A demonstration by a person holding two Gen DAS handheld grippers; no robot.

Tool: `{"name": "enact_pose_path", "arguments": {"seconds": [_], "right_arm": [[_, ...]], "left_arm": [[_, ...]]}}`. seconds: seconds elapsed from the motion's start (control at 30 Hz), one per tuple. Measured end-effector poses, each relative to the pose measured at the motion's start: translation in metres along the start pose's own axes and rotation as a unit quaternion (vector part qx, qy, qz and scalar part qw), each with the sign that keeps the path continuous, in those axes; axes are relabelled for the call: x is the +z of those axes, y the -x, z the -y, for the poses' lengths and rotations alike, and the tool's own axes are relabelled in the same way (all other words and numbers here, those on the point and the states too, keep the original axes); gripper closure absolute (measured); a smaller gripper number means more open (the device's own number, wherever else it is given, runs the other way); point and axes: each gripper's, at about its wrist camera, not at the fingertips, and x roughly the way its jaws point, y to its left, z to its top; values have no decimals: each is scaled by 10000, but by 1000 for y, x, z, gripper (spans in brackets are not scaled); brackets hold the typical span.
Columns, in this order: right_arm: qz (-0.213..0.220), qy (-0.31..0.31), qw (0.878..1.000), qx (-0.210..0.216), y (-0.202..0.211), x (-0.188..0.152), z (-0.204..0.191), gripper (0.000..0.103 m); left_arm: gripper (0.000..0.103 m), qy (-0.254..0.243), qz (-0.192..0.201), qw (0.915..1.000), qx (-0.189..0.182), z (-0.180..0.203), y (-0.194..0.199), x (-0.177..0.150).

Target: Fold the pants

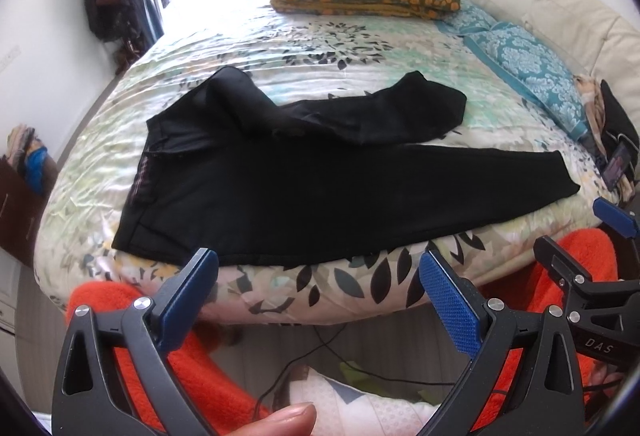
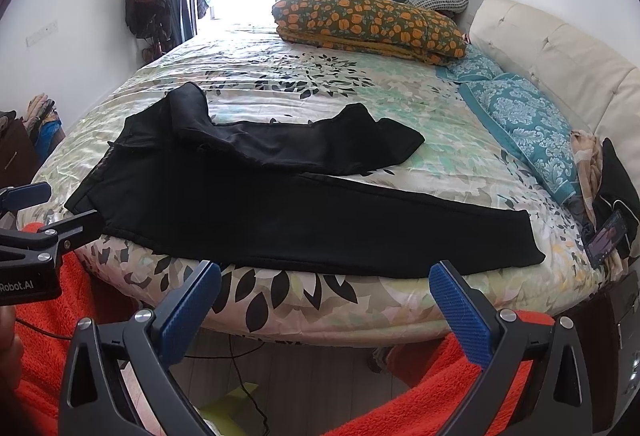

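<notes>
Crosswise, pants (image 1: pixel 280 192) lie unfolded, waistband left, cuffs right.

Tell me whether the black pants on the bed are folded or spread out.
Mostly spread out: the black pants lie flat on the floral bedspread, near leg straight, far leg rumpled and doubled over.

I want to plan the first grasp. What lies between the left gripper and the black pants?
Only the bed's leaf-patterned edge lies between the open left gripper and the near hem of the black pants. The left wrist view shows this.
</notes>
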Motion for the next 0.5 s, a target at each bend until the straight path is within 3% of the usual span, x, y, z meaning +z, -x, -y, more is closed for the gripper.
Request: {"name": "enact_pose_path", "arguments": {"seconds": [0.5], "right_arm": [[9,-29,10000,43,0,-2,-1,0]], "left_arm": [[2,5,-58,10000,1,0,-3,0]]}}
